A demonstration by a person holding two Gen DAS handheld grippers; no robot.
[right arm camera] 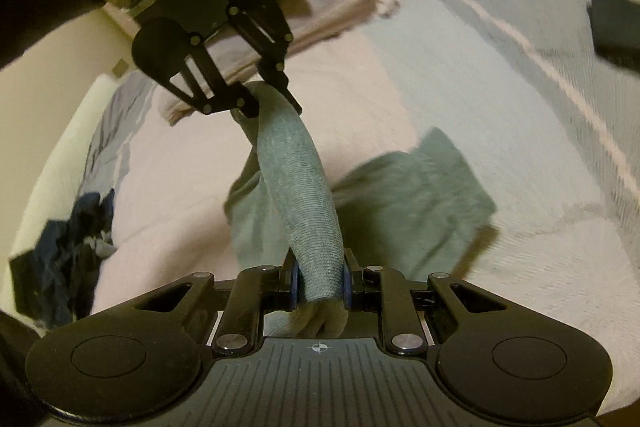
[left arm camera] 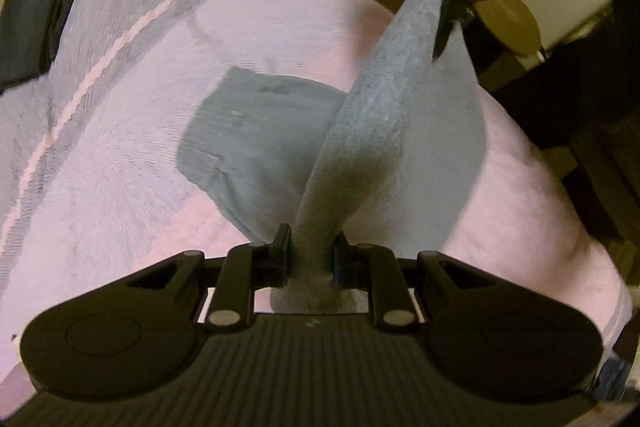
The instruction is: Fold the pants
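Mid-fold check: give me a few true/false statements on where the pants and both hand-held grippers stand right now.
1. Both hand-held grippers are shut on the pants. True: the left hand-held gripper and the right hand-held gripper each pinch the cloth.
2. The pants lie fully flat on the bed. False: a band of cloth is lifted between the grippers; the rest lies on the bed.
3. The pants are bright red. False: they are grey-blue.
4. A dark crumpled garment lies on the bed, apart from the pants. True.
5. The right hand-held gripper is open and empty. False: it is shut on the pants.
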